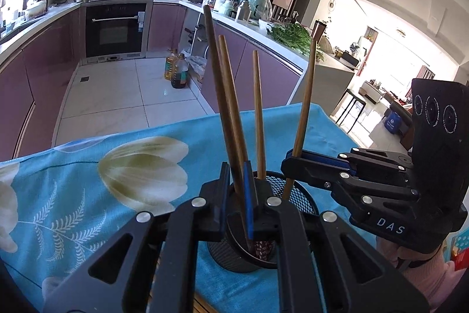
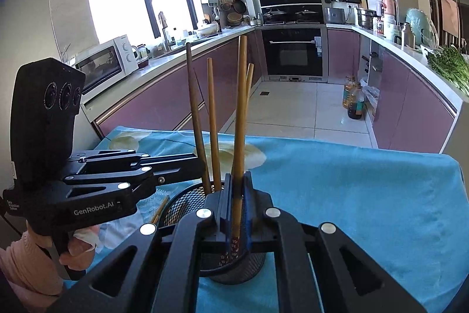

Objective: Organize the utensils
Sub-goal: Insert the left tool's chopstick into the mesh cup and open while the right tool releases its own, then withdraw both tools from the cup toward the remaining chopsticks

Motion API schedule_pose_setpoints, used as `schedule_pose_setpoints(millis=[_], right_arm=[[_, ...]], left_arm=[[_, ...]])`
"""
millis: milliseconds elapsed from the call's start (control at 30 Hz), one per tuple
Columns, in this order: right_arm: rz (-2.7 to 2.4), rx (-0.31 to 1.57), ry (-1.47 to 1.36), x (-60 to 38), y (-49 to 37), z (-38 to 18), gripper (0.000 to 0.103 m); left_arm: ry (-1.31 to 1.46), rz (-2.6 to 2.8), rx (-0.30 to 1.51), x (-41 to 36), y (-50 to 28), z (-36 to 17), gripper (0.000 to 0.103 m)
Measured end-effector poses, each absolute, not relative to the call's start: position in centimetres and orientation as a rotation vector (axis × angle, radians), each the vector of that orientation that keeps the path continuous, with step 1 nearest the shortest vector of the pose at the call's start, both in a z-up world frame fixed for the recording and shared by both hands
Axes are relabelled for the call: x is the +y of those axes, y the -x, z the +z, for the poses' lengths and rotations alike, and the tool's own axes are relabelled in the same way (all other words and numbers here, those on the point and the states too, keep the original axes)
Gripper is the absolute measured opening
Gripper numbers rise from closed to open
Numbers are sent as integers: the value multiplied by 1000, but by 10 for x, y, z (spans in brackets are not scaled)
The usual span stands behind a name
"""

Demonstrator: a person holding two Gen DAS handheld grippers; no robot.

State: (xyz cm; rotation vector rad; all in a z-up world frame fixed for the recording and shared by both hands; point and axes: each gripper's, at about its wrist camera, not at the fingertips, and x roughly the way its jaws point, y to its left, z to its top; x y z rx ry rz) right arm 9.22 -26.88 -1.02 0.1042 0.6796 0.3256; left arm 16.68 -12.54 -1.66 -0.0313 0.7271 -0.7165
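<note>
A black mesh holder [image 1: 296,192] [image 2: 181,203] stands on the blue flowered cloth [image 1: 123,166] [image 2: 351,181]. Several wooden chopsticks stand in it. My left gripper [image 1: 237,189] is over the holder, shut on a dark chopstick [image 1: 219,96] whose lower end is inside the holder. My right gripper [image 2: 239,195] is shut on a lighter chopstick [image 2: 241,113], also [image 1: 304,107], with its patterned tip inside the holder. The right gripper [image 1: 293,163] shows in the left wrist view, and the left gripper [image 2: 202,166] in the right wrist view. Two more chopsticks [image 1: 259,113] [image 2: 213,122] lean in the holder, free.
Another chopstick [image 2: 159,210] lies on the cloth left of the holder. The cloth-covered table ends at its far edge [image 1: 176,122], with tiled kitchen floor beyond. Oil bottles [image 1: 177,69] stand on the floor by purple cabinets [image 2: 416,107].
</note>
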Motion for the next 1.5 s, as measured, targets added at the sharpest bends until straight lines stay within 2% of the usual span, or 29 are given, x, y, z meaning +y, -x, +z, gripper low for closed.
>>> schedule_pose_setpoints(millis=[133,433,533,600,667,733,800,900,1133,1500], right_arm=[[325,683,-112,-269,-95,-12,6],[312,679,-155,-277,-96,-13,10],[317,656,-161,-279,-89,-10,18],[323,641,-168,-279,-84,-7,24],[333,621,-172,-282,-77,-3,26],[351,600,-177,-282,-68,2,33],[372,574,-175,-280,-58,6,40],[411,539,-171,-276,-42,13,43],[522,518,-131,-257,-6,13,53],[566,744,-126,-208,-10,-60,54]], left_arm=[[29,-711,732,-129,-169,-18,12],[35,-708,721,-126,-163,-17,36],[47,-695,704,-120,-158,-15,51],[54,-679,684,-113,-152,-13,68],[50,-661,665,-106,-146,-11,71],[49,-641,654,-97,-140,-9,80],[50,-620,629,-87,-131,-7,93],[54,-584,602,-73,-118,-6,98],[59,-525,599,-42,-95,-13,98],[17,-436,661,-13,-67,-44,97]])
